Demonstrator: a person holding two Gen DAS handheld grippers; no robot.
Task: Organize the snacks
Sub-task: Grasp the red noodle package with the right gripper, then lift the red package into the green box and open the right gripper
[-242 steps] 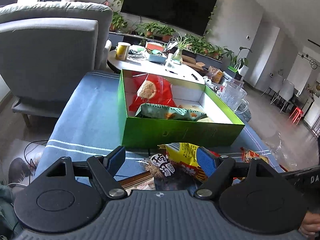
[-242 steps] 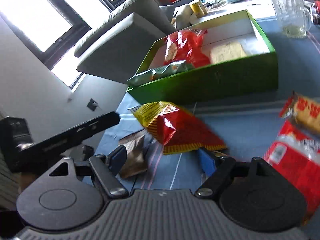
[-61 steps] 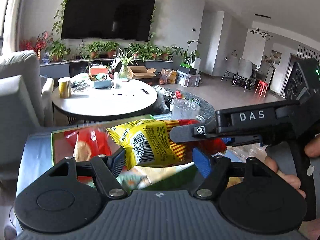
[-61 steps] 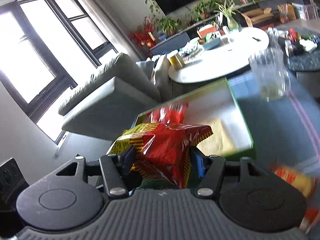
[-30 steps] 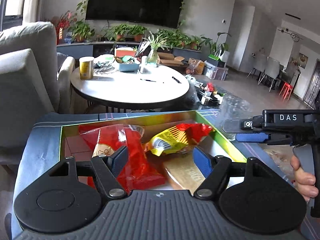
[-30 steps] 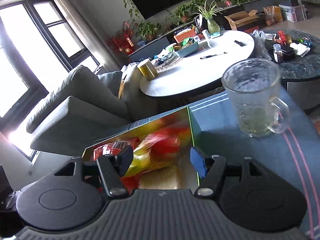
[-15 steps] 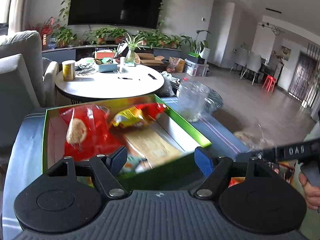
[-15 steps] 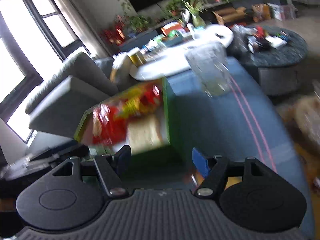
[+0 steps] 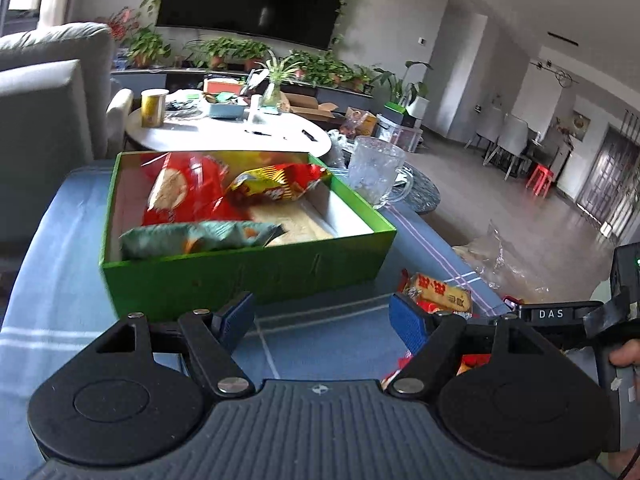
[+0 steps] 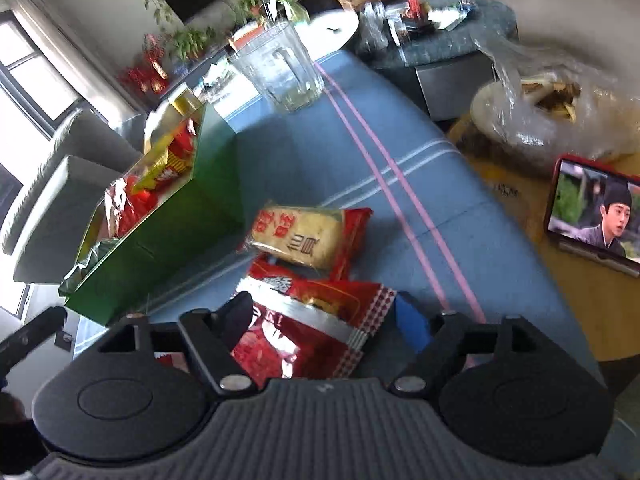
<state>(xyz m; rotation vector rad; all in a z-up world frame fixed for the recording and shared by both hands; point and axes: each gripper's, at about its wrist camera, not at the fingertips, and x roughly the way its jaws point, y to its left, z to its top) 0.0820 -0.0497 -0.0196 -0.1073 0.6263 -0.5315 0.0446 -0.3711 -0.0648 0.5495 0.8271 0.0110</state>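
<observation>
On the blue striped cloth (image 9: 72, 248) sits a green box (image 9: 248, 268), at twelve o'clock from the left gripper (image 9: 322, 316). Inside it lie a big red bag (image 9: 180, 196), a yellow-and-red chip bag (image 9: 280, 186) at its one o'clock, and a green packet (image 9: 196, 236) along the near wall. The left gripper's fingers stand apart, grasping nothing, only cloth between them. At its two o'clock lies a yellow cracker pack (image 9: 438, 294). The right gripper (image 10: 324, 320) hovers over a red snack bag (image 10: 316, 328); its jaws are opening, the bag between them, pads not pressing it. A glass mug (image 10: 286, 70) stands at its twelve o'clock.
</observation>
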